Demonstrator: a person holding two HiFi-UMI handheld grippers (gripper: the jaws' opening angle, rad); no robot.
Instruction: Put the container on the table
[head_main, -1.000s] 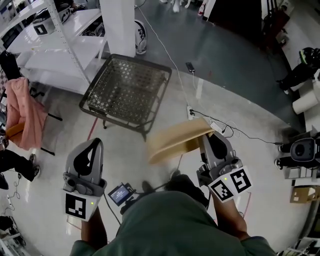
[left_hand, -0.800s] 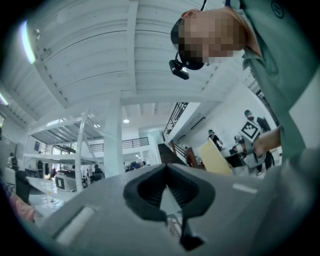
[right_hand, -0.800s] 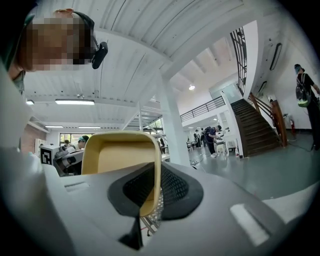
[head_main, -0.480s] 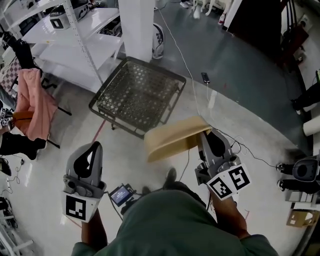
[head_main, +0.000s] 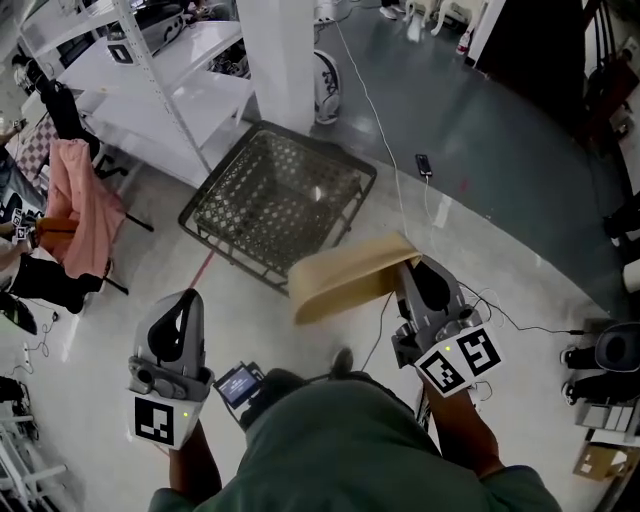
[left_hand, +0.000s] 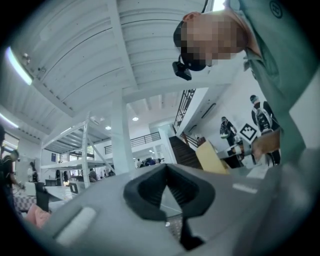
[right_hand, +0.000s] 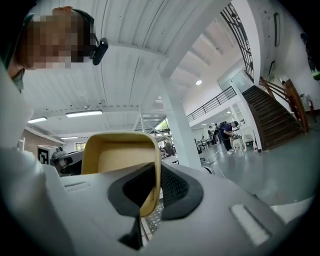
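My right claw (head_main: 418, 276) pinches one wall of the tan container (head_main: 348, 280), which juts leftward toward the wire basket (head_main: 232, 252) ahead. My left claw (head_main: 184, 305), pressed together, holds nothing.

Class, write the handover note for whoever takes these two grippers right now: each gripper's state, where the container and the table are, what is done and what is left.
Right gripper: shut on one wall of the tan container, which it holds in the air, open side facing the person.
Left gripper: jaws together, nothing between them, held low at the person's left.
Mesh table: ahead of both grippers, nothing on its top.
Done: the container is picked up and in hand.
Left: carry it forward over the mesh table, lower it until it rests there, then open the right gripper.
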